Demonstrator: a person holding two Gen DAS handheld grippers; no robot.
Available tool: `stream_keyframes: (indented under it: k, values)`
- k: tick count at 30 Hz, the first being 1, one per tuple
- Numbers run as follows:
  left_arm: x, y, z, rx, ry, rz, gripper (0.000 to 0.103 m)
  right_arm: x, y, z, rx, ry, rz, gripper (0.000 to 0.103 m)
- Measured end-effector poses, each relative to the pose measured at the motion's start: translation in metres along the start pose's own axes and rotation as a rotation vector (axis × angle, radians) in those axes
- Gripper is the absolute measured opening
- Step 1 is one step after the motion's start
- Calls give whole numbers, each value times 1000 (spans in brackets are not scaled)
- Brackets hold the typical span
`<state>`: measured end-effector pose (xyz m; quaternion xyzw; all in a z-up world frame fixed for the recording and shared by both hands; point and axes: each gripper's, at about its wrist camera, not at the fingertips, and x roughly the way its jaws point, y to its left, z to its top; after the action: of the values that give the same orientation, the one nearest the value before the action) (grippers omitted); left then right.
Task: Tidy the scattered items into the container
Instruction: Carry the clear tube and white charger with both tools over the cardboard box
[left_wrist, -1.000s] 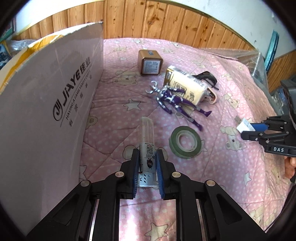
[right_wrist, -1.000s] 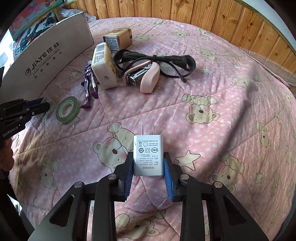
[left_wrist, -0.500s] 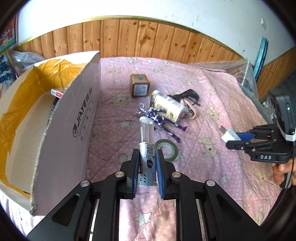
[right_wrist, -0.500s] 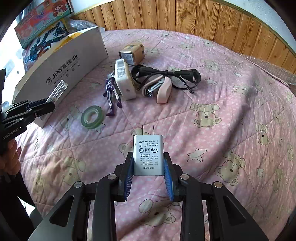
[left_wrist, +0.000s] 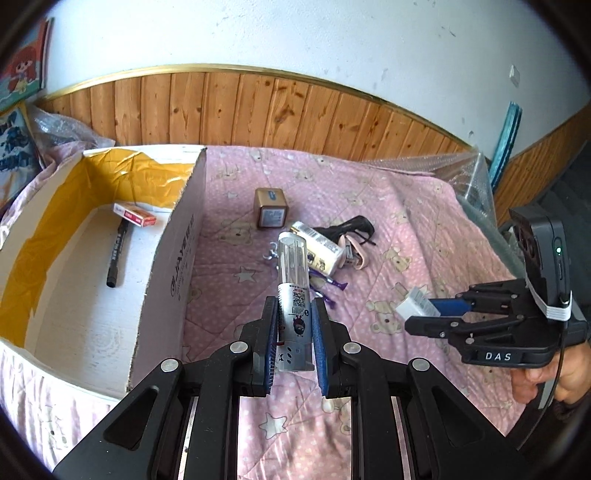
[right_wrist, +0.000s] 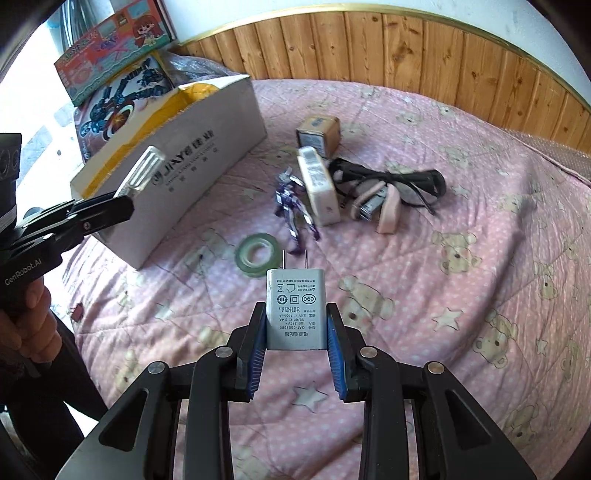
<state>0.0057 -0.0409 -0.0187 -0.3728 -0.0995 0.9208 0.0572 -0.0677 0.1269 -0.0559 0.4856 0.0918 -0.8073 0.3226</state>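
- Box (left_wrist: 173, 258), the cardboard one, stood on the pink bedspread (left_wrist: 388, 206) at the left, and over the last second both pairs of tongs had risen well above the bed, so its open inside came into sight.
- Left tongs (left_wrist: 294, 332) were closed on a clear tube (left_wrist: 293, 280) with a printed label, held off the bed just beside the box's near wall.
- Right tongs (right_wrist: 296, 332) were closed on a white plug adapter (right_wrist: 295, 310), prongs pointing forward, also off the bed.
- My reading: two items were picked up and on their way, and dropping them in the box looked like the next step.
- Only the left view showed what lay inside the box: a black pen (left_wrist: 116, 251) and a small red-and-white packet (left_wrist: 134, 216).
- Only the right view showed the leftovers plainly: green tape roll (right_wrist: 256, 251), purple figure (right_wrist: 293, 206), white carton (right_wrist: 318, 184), dark glasses (right_wrist: 391, 181), pink stapler (right_wrist: 384, 206) and a brown cube (right_wrist: 318, 133).
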Motion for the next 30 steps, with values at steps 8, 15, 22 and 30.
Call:
stream_keyframes:
  k: [8,15,22,30]
  values:
    - [-19,15,14,-62,-41,-20,18,-13,41,24,-20,-76,66,31]
    - [-33,31,25,-106,-70,-30,18,-16,70,42,-31,-109,103,31]
    - [-38,45,33,-142,-86,-35,18,-23,90,56,-34,-149,125,32]
    - [-44,62,49,-203,-110,-53,18,-29,101,78,-2,-199,125,32]
